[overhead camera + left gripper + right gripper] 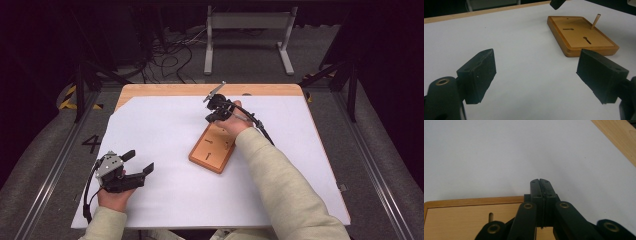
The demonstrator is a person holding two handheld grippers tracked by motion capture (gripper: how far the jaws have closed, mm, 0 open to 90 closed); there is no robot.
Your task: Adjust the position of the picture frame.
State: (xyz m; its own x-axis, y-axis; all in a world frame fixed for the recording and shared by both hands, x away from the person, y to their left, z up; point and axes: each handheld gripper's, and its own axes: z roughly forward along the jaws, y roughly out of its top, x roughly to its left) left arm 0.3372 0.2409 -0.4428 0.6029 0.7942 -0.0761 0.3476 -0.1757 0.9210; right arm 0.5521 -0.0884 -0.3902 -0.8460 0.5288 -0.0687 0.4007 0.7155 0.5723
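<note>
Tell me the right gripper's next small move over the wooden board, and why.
Probably open the jaws and ease back toward the peg. The right gripper is shut on nothing and points past the wooden board, while the peg stands upright in the board behind its tips.

A painted "4" [91, 143] marks the floor left of the table.

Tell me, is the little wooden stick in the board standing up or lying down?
Standing up, a bit tilted. In the left gripper view the wooden stick pokes up out of the wooden board, leaning slightly, with its bottom end in the board.
</note>
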